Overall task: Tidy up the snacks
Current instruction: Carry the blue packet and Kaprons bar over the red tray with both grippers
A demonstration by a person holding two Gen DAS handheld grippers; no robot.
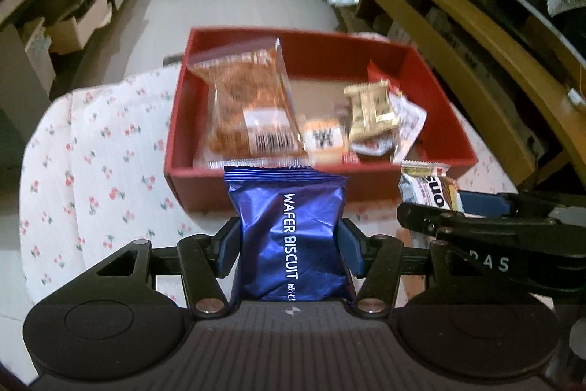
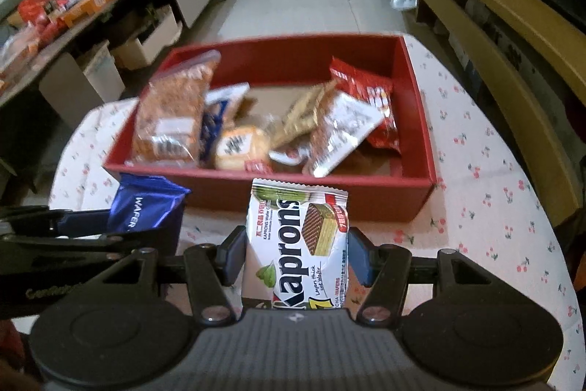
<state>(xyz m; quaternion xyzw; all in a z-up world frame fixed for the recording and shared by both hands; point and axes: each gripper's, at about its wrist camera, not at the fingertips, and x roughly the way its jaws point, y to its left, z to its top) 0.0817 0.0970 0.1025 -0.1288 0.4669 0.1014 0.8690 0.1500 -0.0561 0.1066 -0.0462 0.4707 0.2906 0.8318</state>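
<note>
Snacks look light, crinkly and crushable: left claw [image 1: 289,240] clamps the blue wafer biscuit pack [image 1: 289,237] mid-sides, right claw [image 2: 296,251] the Kaprons pack [image 2: 296,244], red box [image 2: 417,90] at twelve o'clock.

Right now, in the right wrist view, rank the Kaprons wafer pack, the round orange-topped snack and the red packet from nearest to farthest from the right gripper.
1. Kaprons wafer pack: clamped in the right gripper.
2. Round orange-topped snack: inside the red box, near its front wall.
3. Red packet: farther back, right side of the box.
</note>
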